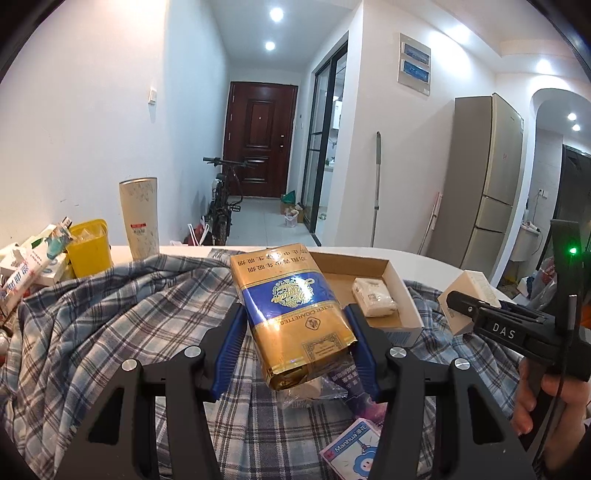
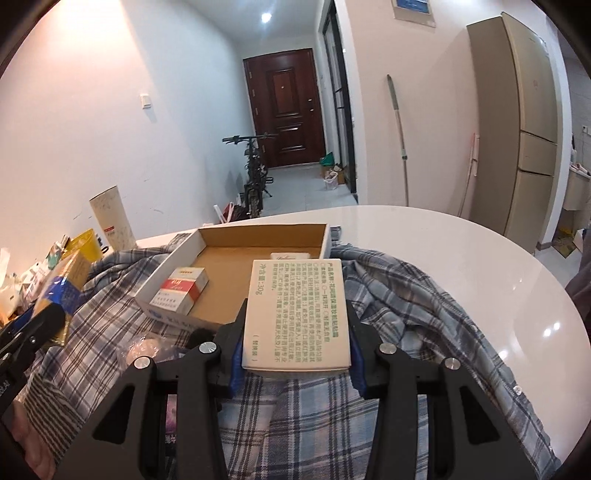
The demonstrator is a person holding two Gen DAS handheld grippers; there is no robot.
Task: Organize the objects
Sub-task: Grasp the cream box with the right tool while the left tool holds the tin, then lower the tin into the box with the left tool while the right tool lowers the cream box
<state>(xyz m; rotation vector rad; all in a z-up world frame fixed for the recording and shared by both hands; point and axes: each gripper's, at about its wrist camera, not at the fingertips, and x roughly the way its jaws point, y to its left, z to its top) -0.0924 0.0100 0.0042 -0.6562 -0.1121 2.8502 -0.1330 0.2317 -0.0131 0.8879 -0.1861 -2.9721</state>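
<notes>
The left gripper (image 1: pixel 295 328) clamps a gold and blue soft cigarette pack (image 1: pixel 291 310) between its blue fingers (image 1: pixel 229 343), above the blue plaid cloth (image 1: pixel 122 314). The right gripper (image 2: pixel 297 332) grips a flat white printed box (image 2: pixel 297 314) by its sides. Beyond lies an open cardboard tray (image 2: pixel 221 273) on the white tabletop (image 2: pixel 461 251).

The room was evenly bright, lit by round ceiling lights (image 1: pixel 276 14) that burned out to white. Soft glare spots lay on the glossy tabletop (image 2: pixel 546 325) and the gold pack (image 1: pixel 295 314). Shadows were faint. Fisheye bending curved walls and doorways toward black corners; the foreground stayed sharp, without blur.
</notes>
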